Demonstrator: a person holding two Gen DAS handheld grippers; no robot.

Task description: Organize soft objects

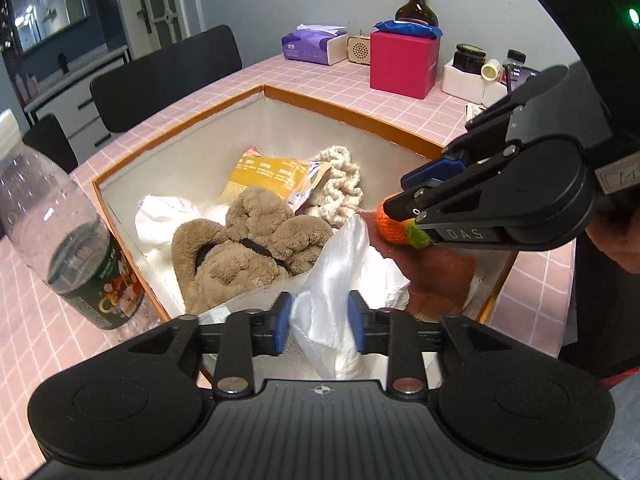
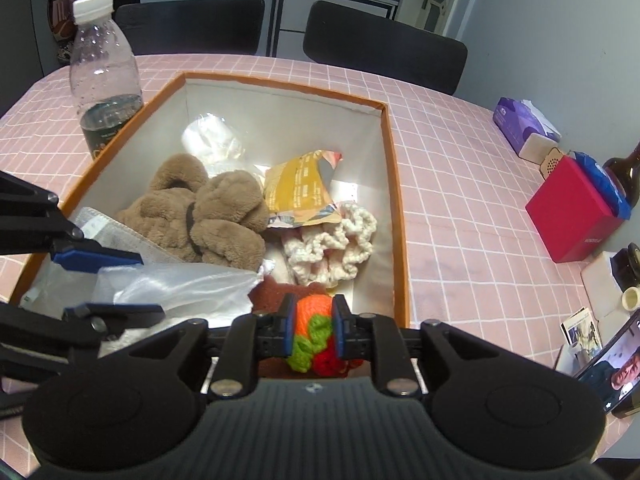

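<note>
My right gripper [image 2: 312, 330] clamps the crocheted carrot [image 2: 314, 320] over the box's [image 2: 396, 184] near edge, hiding its tip; "DAS" shows on one finger. My left gripper [image 1: 318, 322] pinches a translucent bag [image 1: 340, 276].

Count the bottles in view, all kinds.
3. A clear plastic bottle with a white cap stands beside the orange-rimmed box. A dark glass bottle is behind the red box. A small dark-capped bottle stands among the clutter by the phone. Others may be hidden.
</note>
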